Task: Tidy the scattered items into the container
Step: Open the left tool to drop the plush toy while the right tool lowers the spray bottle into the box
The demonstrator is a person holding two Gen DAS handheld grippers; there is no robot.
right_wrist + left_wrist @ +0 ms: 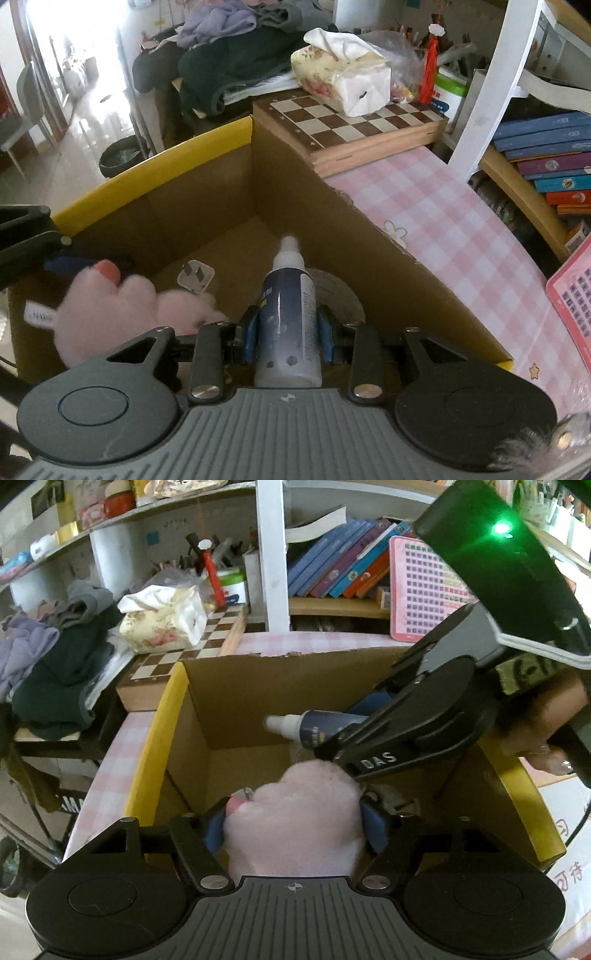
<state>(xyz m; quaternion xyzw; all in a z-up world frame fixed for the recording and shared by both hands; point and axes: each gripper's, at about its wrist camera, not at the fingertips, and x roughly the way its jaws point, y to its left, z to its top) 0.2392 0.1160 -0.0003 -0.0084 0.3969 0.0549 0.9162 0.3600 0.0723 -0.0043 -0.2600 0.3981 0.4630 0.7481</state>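
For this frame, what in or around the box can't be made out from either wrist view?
- Left gripper pads: both views, the pink plush covers them, so contact is unclear.
- Box floor: left view, blocked by the plush and the right gripper; right view shows only a white plug and a tape roll.
- Tape roll: right view, largely behind the spray bottle.
- Plush tag: right view, print too small.

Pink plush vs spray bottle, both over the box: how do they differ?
The pink plush toy is soft, fuzzy and lumpy; the spray bottle is rigid and smooth, dark blue with a white nozzle. The plush sits between the left gripper pads; the bottle is clamped in the right gripper. Both hang over the open cardboard box, not yet dropped.
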